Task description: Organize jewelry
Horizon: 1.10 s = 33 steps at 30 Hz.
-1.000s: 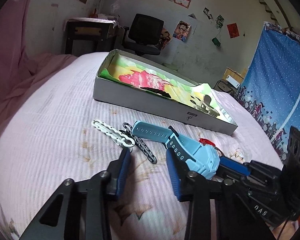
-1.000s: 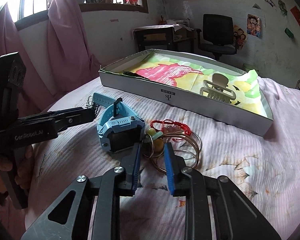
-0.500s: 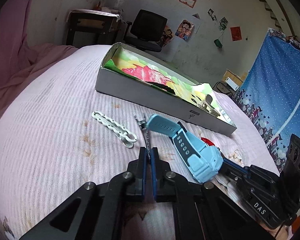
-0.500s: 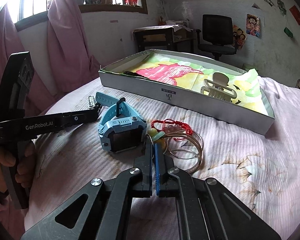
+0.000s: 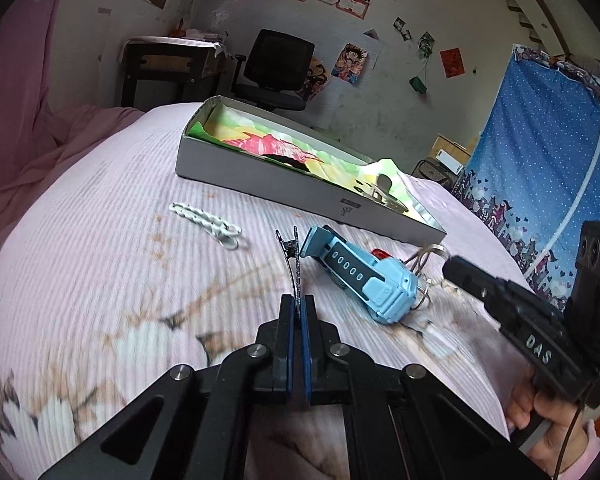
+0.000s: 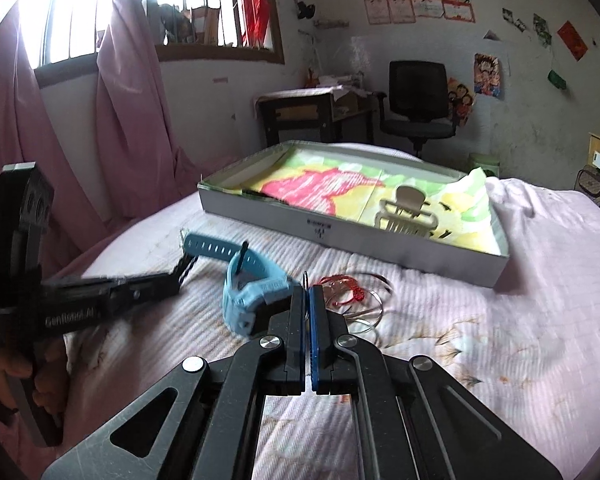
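My left gripper is shut on a black patterned chain bracelet and holds it up off the pink bedspread; the bracelet also shows in the right wrist view. My right gripper is shut on a thin metal bangle from the pile of silver bangles and red cord. A light blue watch lies between the grippers, also in the right wrist view. A white chain bracelet lies to the left. The open grey box holds a beige hair claw.
The box is lined with colourful paper and a dark item lies at its far end. Pink curtains hang on the left. A desk and black office chair stand beyond the bed.
Both grippers closed from open: the left on the black chain bracelet, the right on a bangle. Both have since lifted, raising their items off the bedspread.
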{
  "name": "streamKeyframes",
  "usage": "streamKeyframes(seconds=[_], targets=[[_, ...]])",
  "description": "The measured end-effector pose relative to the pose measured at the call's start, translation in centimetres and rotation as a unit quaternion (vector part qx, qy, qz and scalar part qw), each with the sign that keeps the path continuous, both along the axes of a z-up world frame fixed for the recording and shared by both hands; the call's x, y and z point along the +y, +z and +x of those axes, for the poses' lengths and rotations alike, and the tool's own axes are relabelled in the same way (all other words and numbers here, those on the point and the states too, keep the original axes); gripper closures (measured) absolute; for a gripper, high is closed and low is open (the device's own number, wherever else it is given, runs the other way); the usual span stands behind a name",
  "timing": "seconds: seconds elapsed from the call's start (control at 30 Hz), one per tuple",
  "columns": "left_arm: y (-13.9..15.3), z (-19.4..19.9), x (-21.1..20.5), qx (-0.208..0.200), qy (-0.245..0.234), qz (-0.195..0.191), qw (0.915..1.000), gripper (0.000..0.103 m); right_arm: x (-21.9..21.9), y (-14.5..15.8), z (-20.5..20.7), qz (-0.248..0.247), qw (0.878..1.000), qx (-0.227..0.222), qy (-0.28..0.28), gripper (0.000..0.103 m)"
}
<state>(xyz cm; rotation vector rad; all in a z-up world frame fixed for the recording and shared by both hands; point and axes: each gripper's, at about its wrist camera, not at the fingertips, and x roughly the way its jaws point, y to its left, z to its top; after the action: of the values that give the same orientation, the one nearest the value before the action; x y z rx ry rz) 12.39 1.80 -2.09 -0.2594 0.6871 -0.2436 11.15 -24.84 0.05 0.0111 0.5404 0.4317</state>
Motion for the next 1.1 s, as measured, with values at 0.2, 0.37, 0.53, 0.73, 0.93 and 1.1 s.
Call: streamKeyframes(seconds=[0.2, 0.37, 0.53, 0.73, 0.93, 1.1], targets=[[0.3, -1.6, 0.0, 0.002, -0.005, -0.007, 1.0000, 0.100, -1.0, 0.8, -0.2, 0.016, 1.000, -0.013, -0.008, 0.101], [1.0, -2.4, 0.2, -0.012, 0.002, -0.018, 0.9998, 0.100, -1.6, 1.4, -0.6, 0.025, 0.999, -0.022, -0.015, 0.101], [1.9, -3.4, 0.4, -0.039, 0.011, -0.018, 0.9990, 0.100, -2.2, 1.9, -0.8, 0.033, 0.999, -0.030, -0.021, 0.101], [3.2, -2.8, 0.4, -0.067, 0.022, -0.018, 0.9974, 0.100, -2.5, 2.3, -0.8, 0.041, 0.998, -0.038, -0.028, 0.101], [5.3, 0.6, -0.2, -0.086, 0.031, 0.000, 0.9958, 0.100, -2.2, 3.8, 0.9, 0.047, 0.996, -0.067, -0.027, 0.101], [7.0, 5.2, -0.7, -0.084, 0.029, 0.025, 0.9957, 0.100, -1.6, 4.9, 4.6, 0.038, 0.995, -0.087, -0.022, 0.101]])
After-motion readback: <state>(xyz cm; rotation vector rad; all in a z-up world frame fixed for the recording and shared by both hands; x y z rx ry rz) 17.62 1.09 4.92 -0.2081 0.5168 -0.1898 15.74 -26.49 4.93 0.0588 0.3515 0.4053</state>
